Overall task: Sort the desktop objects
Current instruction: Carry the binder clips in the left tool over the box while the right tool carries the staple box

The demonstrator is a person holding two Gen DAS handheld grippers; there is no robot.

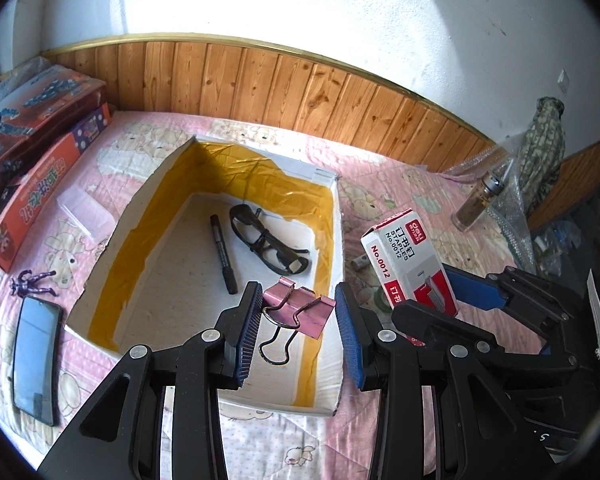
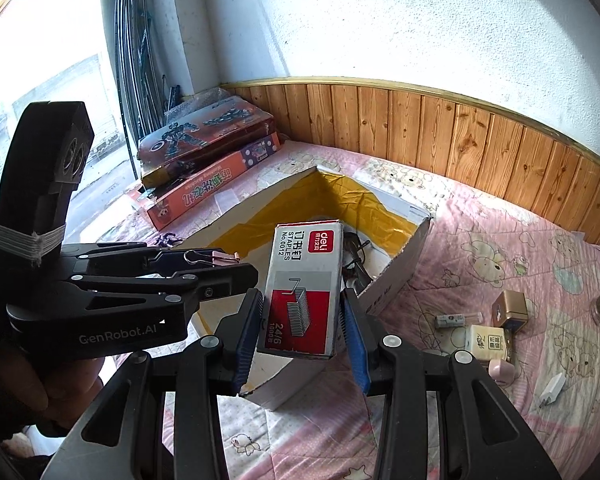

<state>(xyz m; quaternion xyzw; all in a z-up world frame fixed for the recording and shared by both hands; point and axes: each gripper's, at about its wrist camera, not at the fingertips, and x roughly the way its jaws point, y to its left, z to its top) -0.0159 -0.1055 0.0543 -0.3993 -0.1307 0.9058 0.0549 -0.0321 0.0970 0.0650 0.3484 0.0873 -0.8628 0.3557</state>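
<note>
My left gripper [image 1: 298,320] is shut on a pink binder clip [image 1: 300,306] and holds it over the near end of the open white box with yellow tape lining [image 1: 160,184]. Inside the box lie a black marker [image 1: 223,254] and black glasses [image 1: 268,244]. My right gripper [image 2: 302,324] is shut on a grey and red staple box [image 2: 304,284] and holds it above the box's near corner [image 2: 396,280]. In the left wrist view the staple box [image 1: 404,260] hangs just right of the white box. The left gripper and its clip [image 2: 224,257] show at left in the right wrist view.
On the pink quilt: a phone [image 1: 34,356], a purple figure [image 1: 32,282], a clear case [image 1: 84,210] and stacked toy boxes [image 1: 32,120] at left. A small bottle [image 1: 478,200] at right. Small boxes [image 2: 510,310], a tube [image 2: 456,319] and a white charger [image 2: 550,394] lie right of the white box.
</note>
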